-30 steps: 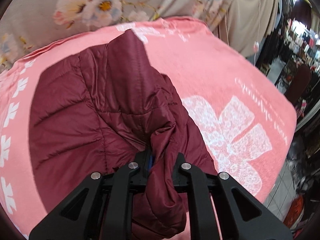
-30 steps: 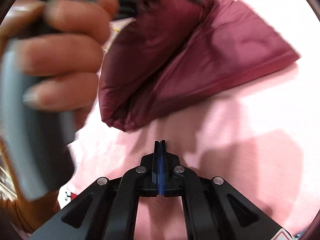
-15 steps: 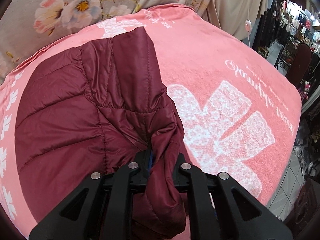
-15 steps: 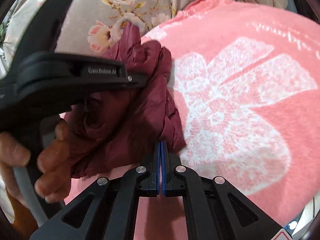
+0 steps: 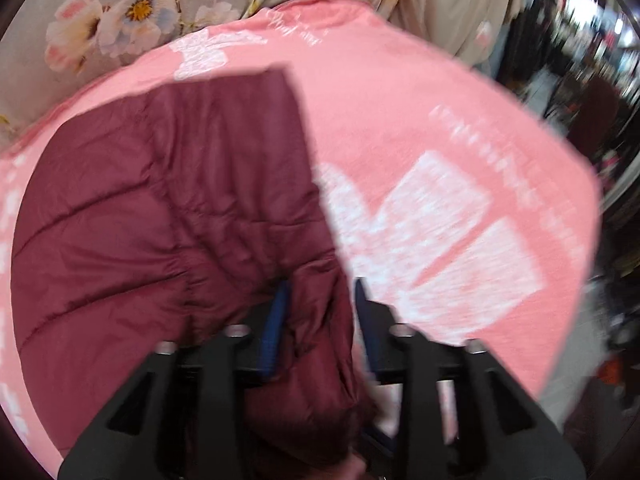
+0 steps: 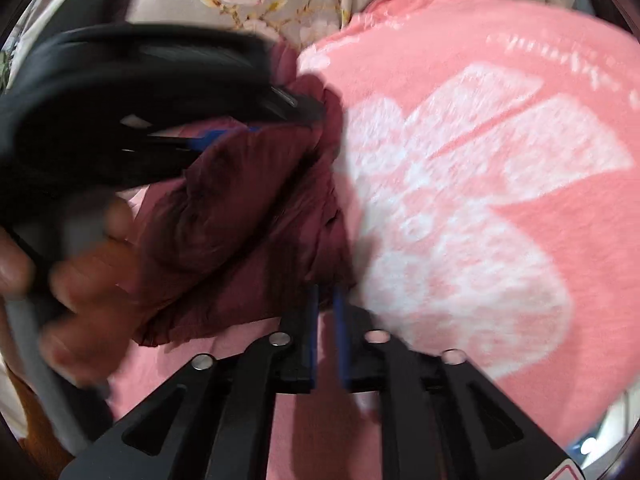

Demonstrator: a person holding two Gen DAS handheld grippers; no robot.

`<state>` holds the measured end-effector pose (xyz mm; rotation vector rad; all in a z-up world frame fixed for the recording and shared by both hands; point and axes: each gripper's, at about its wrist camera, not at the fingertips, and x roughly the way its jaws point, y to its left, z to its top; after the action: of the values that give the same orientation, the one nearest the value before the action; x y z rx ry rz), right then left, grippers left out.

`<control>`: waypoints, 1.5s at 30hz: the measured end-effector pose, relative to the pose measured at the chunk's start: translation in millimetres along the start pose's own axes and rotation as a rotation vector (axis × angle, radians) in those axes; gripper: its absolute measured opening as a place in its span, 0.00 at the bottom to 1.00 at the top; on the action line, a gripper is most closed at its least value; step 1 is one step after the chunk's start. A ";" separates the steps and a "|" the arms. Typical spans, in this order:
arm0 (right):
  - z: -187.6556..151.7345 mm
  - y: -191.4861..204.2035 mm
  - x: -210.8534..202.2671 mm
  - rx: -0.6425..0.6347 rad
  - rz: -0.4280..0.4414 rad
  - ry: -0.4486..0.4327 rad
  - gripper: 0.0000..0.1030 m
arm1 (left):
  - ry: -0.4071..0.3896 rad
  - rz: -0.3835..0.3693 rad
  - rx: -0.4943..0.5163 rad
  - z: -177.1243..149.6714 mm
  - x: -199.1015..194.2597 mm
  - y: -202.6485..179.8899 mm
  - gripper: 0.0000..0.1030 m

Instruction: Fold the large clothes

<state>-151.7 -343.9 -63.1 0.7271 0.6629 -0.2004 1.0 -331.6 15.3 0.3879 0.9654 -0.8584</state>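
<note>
Pink flower-printed blanket (image 5: 420,128) is covering the bed, carrying the maroon quilted puffer jacket (image 5: 160,208) on its left half. Nearest, the left tool (image 5: 320,312) is straddling a bunched jacket fold, fingers parted, probably letting go. The right tool (image 6: 325,320), slightly open and empty, is nearing the jacket's near edge. Floral curtains (image 5: 120,20) are hanging beyond.

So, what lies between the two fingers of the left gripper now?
In the left wrist view, a bunched fold of the maroon puffer jacket runs between the parted fingers of the left gripper.
</note>
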 end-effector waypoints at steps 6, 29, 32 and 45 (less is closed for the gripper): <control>14.6 22.0 -50.9 -0.061 0.036 -0.163 0.39 | -0.197 0.006 -0.009 46.5 -80.7 24.6 0.57; 60.7 17.1 4.3 0.026 0.116 -0.123 0.03 | 0.042 0.243 -0.030 87.5 43.7 88.7 0.49; 52.5 9.0 8.4 0.054 0.102 -0.104 0.03 | 0.044 0.249 -0.024 86.6 50.7 88.4 0.49; 35.0 7.0 43.8 0.002 -0.035 -0.007 0.02 | 0.036 0.286 -0.021 74.7 82.2 88.9 0.48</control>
<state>-97.6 -360.0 -67.1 0.7173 0.6693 -0.2357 135.4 -361.9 -20.4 0.5115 0.9250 -0.5830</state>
